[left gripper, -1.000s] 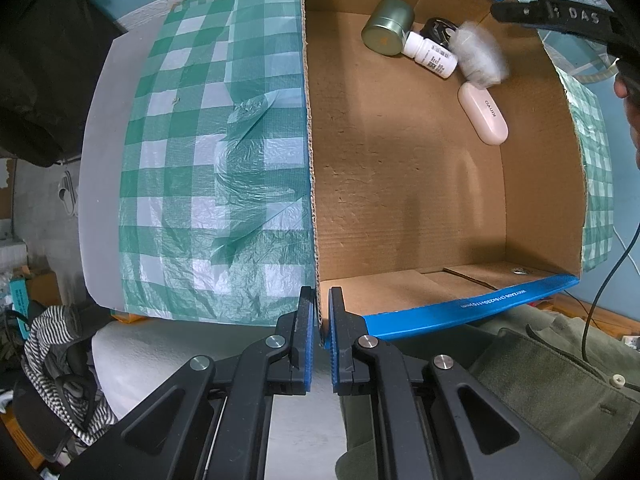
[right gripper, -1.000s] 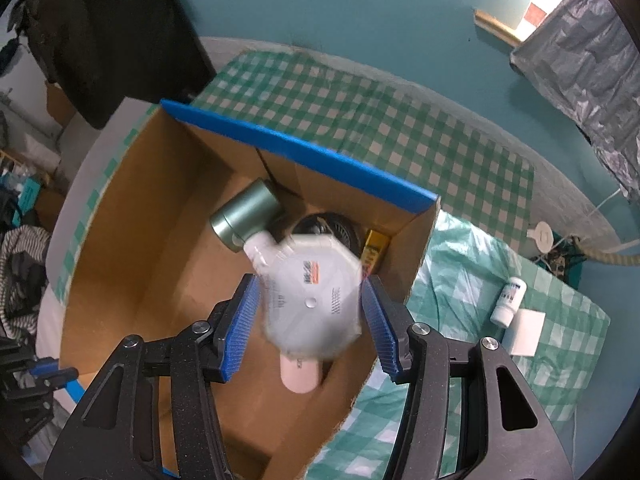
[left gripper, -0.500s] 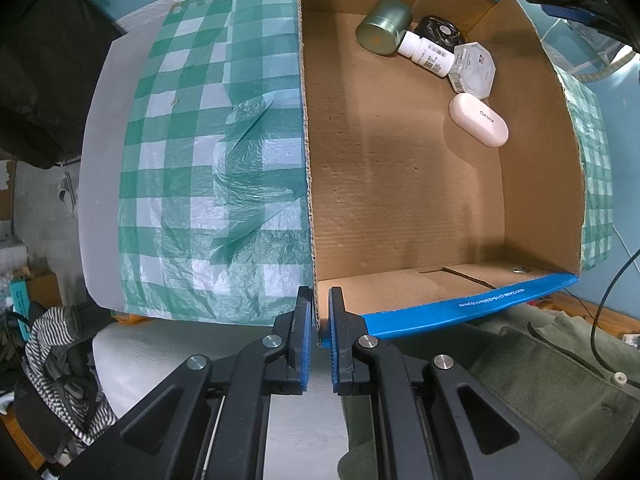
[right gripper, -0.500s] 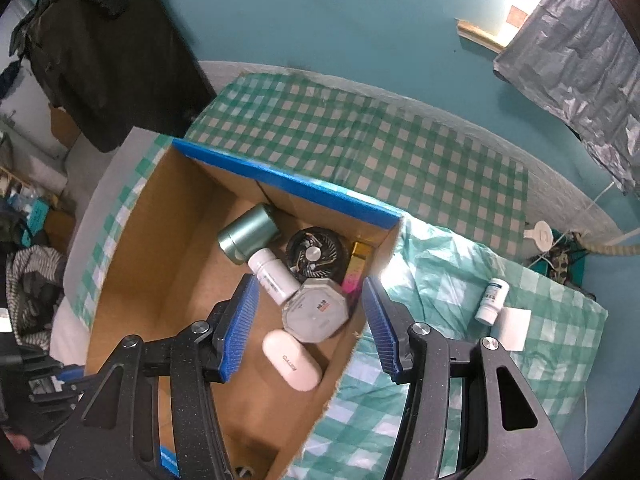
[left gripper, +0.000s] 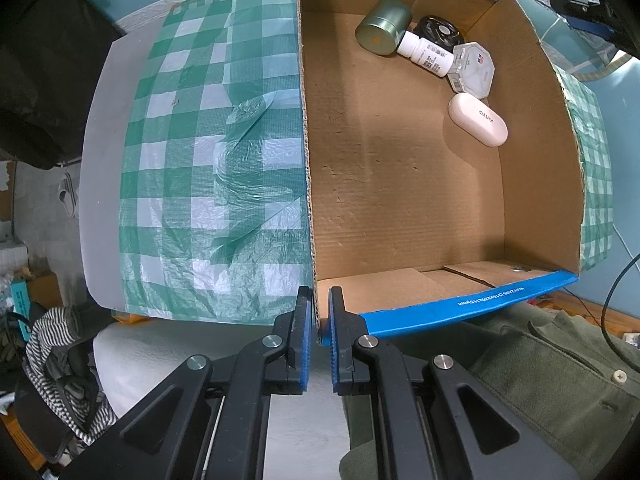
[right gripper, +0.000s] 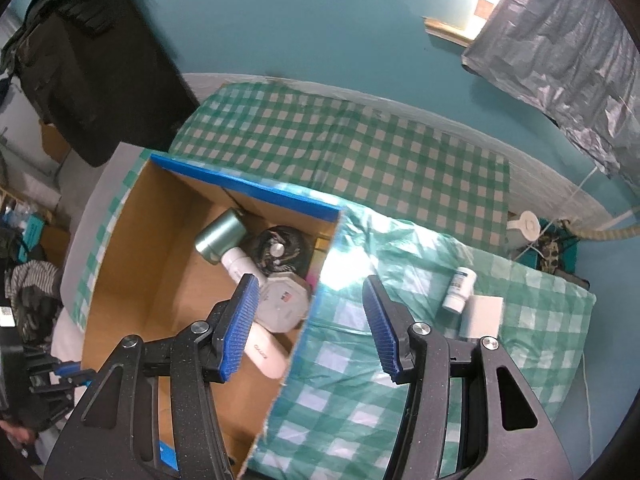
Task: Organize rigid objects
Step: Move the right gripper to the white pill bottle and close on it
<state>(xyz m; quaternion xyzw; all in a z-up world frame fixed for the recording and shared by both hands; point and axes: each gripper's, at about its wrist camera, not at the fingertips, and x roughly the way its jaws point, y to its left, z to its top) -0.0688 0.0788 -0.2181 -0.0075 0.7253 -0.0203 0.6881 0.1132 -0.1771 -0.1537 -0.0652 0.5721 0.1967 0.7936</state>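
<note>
A cardboard box (left gripper: pixel 400 208) with blue edges sits on the green checked cloth. Inside at its far corner lie a green tin (left gripper: pixel 382 28), a white pill bottle (left gripper: pixel 426 54), a black round fan (left gripper: pixel 440 32), a grey octagonal case (left gripper: pixel 472 68) and a white oval case (left gripper: pixel 478 120). My left gripper (left gripper: pixel 320 320) is shut on the box's near corner wall. My right gripper (right gripper: pixel 308 320) is open and empty, high above the box's right wall (right gripper: pixel 316 300). A second white pill bottle (right gripper: pixel 459 290) and a white card (right gripper: pixel 482 316) lie on the cloth to the right.
The checked cloth (right gripper: pixel 360 148) covers the table to the left of the box and behind it. A teal wall (right gripper: pixel 320 20) and a grey foil sheet (right gripper: pixel 560 32) stand behind. Cables and a white plug (right gripper: pixel 528 226) lie at the table's right edge.
The octagonal case left my right gripper and dropped into the box beside the pill bottle. My right gripper has risen and shifted right, open. The left gripper has stayed on the box corner.
</note>
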